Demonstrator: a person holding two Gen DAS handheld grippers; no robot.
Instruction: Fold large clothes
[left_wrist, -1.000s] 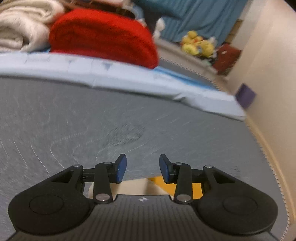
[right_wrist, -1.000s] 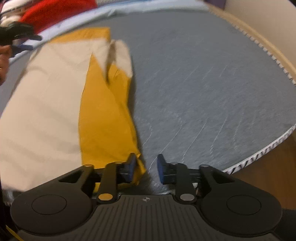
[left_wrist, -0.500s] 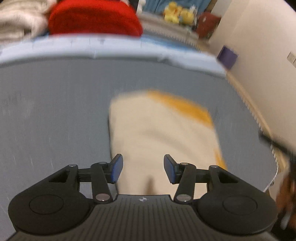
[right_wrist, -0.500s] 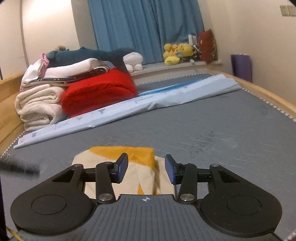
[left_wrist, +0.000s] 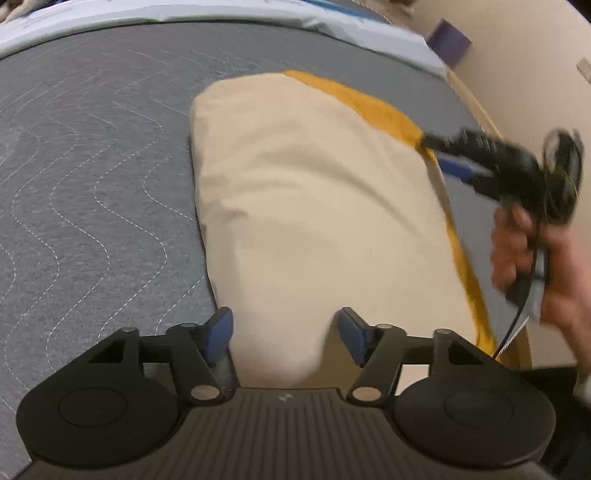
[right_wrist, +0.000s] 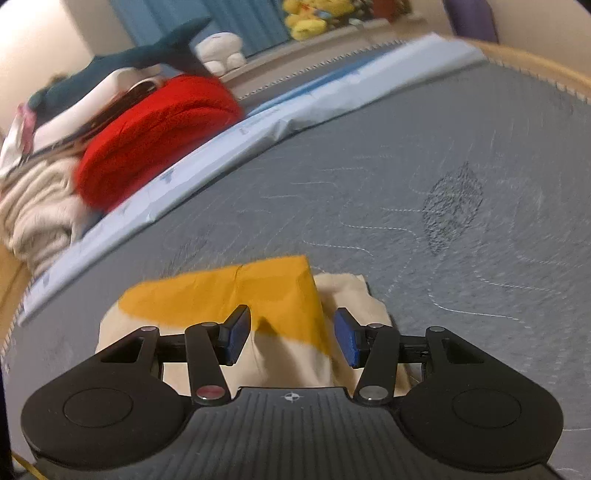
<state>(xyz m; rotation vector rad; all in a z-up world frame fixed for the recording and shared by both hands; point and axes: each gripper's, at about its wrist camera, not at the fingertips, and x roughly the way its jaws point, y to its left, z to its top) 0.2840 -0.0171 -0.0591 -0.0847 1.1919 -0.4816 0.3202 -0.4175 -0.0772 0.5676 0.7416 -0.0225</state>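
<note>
Currently the cream-and-mustard garment (left_wrist: 314, 206) lies folded at frame centre on the grey quilted mattress (left_wrist: 92, 166). Left gripper (left_wrist: 286, 334) is opening, pads clear. Right gripper (right_wrist: 291, 336) is closing over the mustard layer (right_wrist: 236, 291); contact appears absent. Risk: pinching one layer only, dragging the fold apart.

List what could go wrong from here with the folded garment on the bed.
1. The right hand-held gripper is closing with the cream and mustard garment between its jaws; it may catch only the top mustard layer and peel the fold open.
2. The left hand-held gripper is opening over the near cream edge, so that end lies loose and could shift if the right one pulls.
</note>
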